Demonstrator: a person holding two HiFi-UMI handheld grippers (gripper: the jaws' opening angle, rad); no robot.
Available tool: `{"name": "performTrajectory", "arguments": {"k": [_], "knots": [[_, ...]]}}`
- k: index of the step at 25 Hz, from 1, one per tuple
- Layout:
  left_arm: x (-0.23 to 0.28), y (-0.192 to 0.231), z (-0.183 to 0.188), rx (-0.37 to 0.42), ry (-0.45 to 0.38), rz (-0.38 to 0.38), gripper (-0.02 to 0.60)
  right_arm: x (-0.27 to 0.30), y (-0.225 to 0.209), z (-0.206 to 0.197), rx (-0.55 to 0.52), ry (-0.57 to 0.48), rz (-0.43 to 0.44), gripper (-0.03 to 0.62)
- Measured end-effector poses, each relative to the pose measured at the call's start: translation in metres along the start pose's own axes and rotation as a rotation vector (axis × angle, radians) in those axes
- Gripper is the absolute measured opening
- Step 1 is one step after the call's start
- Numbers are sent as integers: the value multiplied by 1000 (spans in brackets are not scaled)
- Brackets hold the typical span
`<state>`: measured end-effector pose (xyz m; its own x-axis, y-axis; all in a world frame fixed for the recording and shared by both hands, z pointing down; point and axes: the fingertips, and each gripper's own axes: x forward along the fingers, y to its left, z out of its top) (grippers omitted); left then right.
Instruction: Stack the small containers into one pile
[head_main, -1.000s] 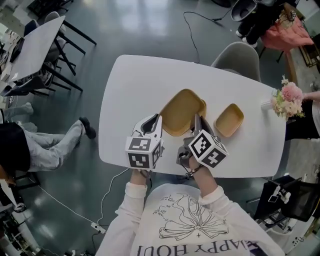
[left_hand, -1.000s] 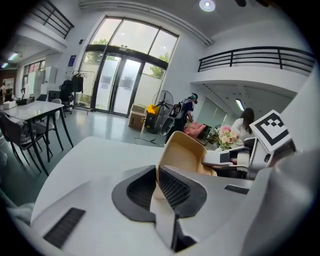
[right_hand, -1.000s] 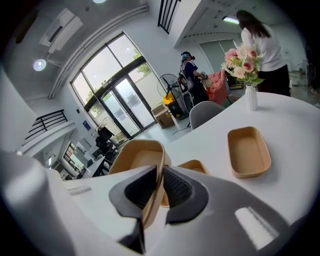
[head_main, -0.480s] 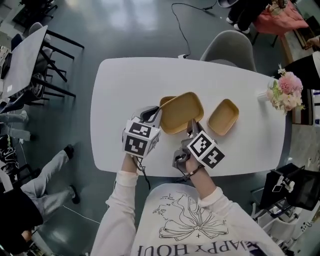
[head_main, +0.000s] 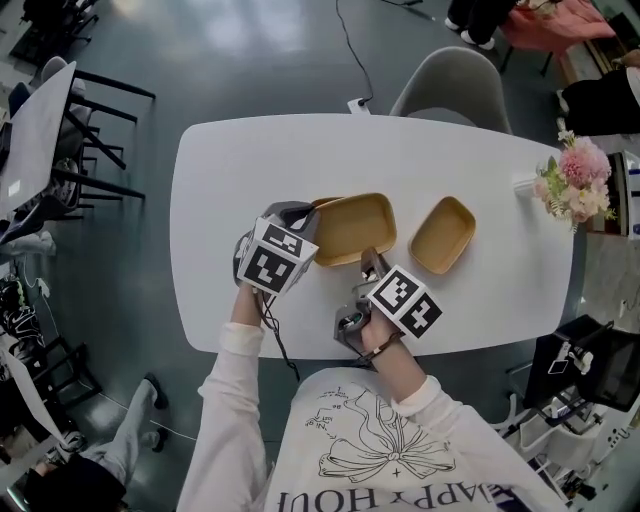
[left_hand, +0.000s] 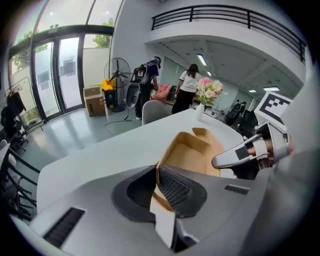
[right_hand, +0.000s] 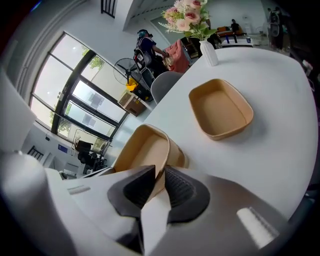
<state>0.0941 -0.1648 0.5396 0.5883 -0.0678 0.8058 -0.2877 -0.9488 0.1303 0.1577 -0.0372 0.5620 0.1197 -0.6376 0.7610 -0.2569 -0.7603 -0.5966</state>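
1. The tan rounded-rectangle paper container (head_main: 357, 226) lies open side up near the middle of the white oval table (head_main: 250, 160). It lies over a second tan container (head_main: 326, 203), whose rim peeks out at its far left corner. I cannot tell whether the two are fully nested.
2. The left gripper (left_hand: 157, 172) pinches the left end wall of the upper container, one ribbed pad pressed on each side of the rim.
3. The right gripper (right_hand: 161, 172) straddles the same container's near rim. Its jaws have just been opening. The rim stands between the pads, leaning on one, with a thin gap at the other.
4. A third tan container (head_main: 443, 235), smaller in the head view, lies open side up by itself on the table, to the right of the pair and apart from them.
5. A vase of pink flowers (head_main: 578, 190) stands at the table's right end, well apart from the containers.
6. A grey chair (head_main: 450, 100) is drawn up to the table's far side.
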Motion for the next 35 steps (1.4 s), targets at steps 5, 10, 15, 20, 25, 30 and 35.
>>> {"name": "performTrajectory", "arguments": {"k": [5,10,15,20,25,30,35], "knots": [[20,0,4,51,45,-35,26,6,-7,-1,47,23,-11,75],[33,6,9,77,61,-33,29,13,-5,0,63,37,-14,76],[39,10,6,66,80,-55,34,18,-5,-3,73,67,-11,75],[37,12,2,79,111,-60,34,17,-2,-11,88,96,1,75],[39,11,-4,82,143,-65,34,18,-4,-20,115,130,0,75],[43,14,-3,74,128,-33,34,21,-3,-20,95,144,21,95],[38,17,8,12,53,-2,90,17,3,-12,3,117,33,226]]}}
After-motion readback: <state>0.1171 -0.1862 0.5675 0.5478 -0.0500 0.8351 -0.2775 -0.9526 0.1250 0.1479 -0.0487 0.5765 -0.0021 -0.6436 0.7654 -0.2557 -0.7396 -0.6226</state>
